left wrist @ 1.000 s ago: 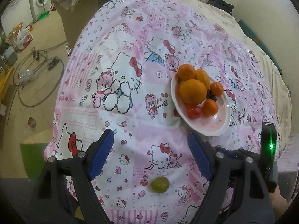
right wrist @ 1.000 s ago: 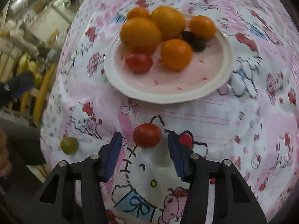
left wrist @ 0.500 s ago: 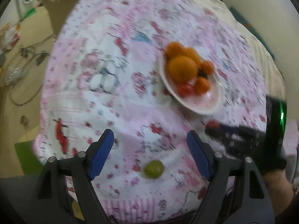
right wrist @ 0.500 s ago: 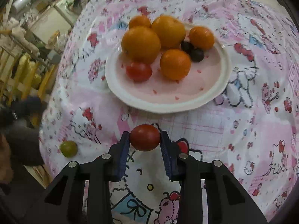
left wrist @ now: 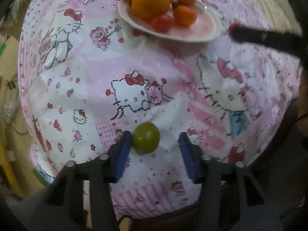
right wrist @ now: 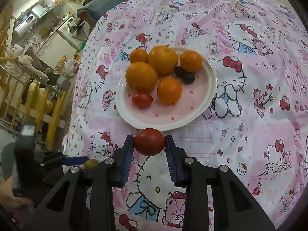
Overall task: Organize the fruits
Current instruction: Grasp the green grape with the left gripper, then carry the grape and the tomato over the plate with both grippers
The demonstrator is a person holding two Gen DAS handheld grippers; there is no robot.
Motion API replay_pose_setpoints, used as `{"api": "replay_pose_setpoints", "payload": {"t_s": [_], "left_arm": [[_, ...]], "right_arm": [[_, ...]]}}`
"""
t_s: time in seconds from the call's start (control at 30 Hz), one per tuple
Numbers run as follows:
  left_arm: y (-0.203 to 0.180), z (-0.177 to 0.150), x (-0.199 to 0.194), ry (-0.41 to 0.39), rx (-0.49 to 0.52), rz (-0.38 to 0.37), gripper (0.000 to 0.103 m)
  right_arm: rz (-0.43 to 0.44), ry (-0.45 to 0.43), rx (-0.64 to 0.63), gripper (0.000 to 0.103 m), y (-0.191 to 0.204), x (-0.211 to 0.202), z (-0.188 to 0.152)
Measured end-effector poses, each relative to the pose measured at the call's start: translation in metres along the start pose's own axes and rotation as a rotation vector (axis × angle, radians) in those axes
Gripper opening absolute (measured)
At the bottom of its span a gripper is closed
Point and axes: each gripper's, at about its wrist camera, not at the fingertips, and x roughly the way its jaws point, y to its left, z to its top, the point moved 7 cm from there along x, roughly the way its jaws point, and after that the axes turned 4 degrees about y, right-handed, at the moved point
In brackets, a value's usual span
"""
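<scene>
A white plate (right wrist: 204, 107) holds several oranges (right wrist: 141, 76), a small red tomato (right wrist: 142, 100) and two dark grapes (right wrist: 187, 77); the plate also shows in the left wrist view (left wrist: 192, 36). My right gripper (right wrist: 149, 144) is shut on a red tomato (right wrist: 149, 141), lifted just in front of the plate's near rim. My left gripper (left wrist: 155, 144) is open around a green fruit (left wrist: 146, 140) that lies on the cloth and touches the left finger. The green fruit also shows in the right wrist view (right wrist: 90, 163).
A pink cartoon-cat tablecloth (left wrist: 86, 77) covers the round table. The table edge drops off close behind the green fruit. The right gripper shows blurred at the upper right of the left wrist view (left wrist: 265, 38). Furniture and a washing machine (right wrist: 71, 26) stand beyond.
My right gripper closed on the red tomato and lifted it toward the plate. My left gripper moved forward and down until the green fruit lies between its fingers.
</scene>
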Motion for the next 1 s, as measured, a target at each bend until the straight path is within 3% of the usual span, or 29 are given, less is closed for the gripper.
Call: {"api": "replay_pose_setpoints", "payload": {"t_s": [0.1, 0.27, 0.5, 0.73, 1.0], "left_arm": [[0.003, 0.002, 0.001, -0.015, 0.007, 0.051, 0.024], [0.007, 0.003, -0.005, -0.030, -0.016, 0.037, 0.023], [0.005, 0.021, -0.043, -0.130, -0.049, -0.025, 0.023], [-0.008, 0.056, -0.070, -0.189, -0.039, -0.045, 0.023], [-0.025, 0.105, -0.059, -0.203, -0.027, -0.045, 0.023]], "right_arm": [[0.009, -0.006, 0.001, 0.035, 0.000, -0.005, 0.001], [0.024, -0.027, 0.004, 0.035, 0.002, -0.013, 0.005], [0.036, -0.082, 0.065, 0.035, -0.016, -0.035, 0.014], [0.033, -0.127, 0.118, 0.035, -0.036, -0.054, 0.025], [-0.013, -0.122, 0.113, 0.035, -0.058, -0.053, 0.045]]}}
